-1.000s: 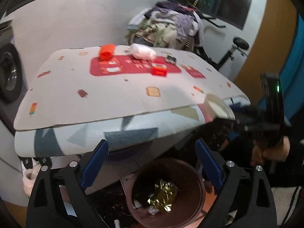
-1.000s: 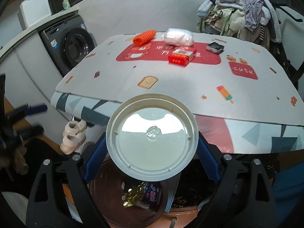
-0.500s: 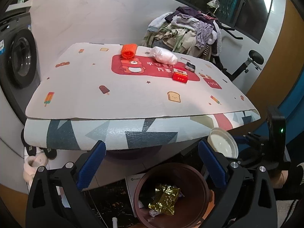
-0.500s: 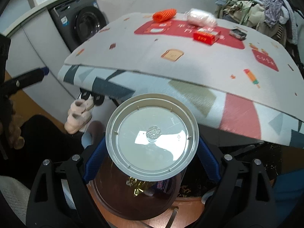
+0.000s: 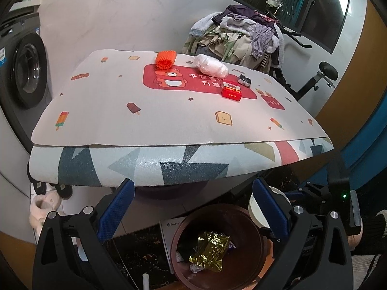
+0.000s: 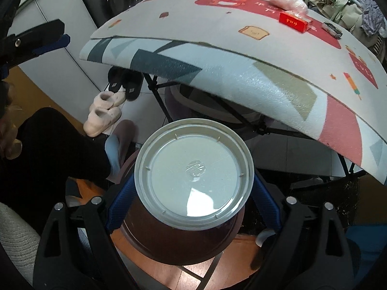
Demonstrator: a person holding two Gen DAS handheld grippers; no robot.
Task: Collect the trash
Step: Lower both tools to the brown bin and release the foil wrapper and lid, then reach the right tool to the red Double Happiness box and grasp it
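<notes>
My right gripper [image 6: 193, 191] is shut on a white round plastic container [image 6: 193, 174], held over the brown trash bin [image 6: 174, 244] on the floor. The container also shows in the left wrist view [image 5: 256, 207] at the bin's [image 5: 217, 273] right rim. The bin holds a gold foil wrapper [image 5: 209, 249]. My left gripper [image 5: 193, 207] is open and empty above the bin. On the table [image 5: 108, 111] lie an orange mesh roll [image 5: 165, 59], a white plastic bundle [image 5: 211, 67], a red box [image 5: 231, 91] and a small dark packet [image 5: 244, 80].
A washing machine [image 5: 26, 72] stands at the left. Clothes are piled on an exercise bike [image 5: 241, 38] behind the table. Slippers [image 6: 104, 113] lie on the floor under the table's folding legs [image 6: 159, 96]. A person's leg [image 6: 48, 149] is beside the bin.
My right gripper has carried the container down from table-edge height to just over the bin. The left gripper has pulled back and swung left, staying open.
</notes>
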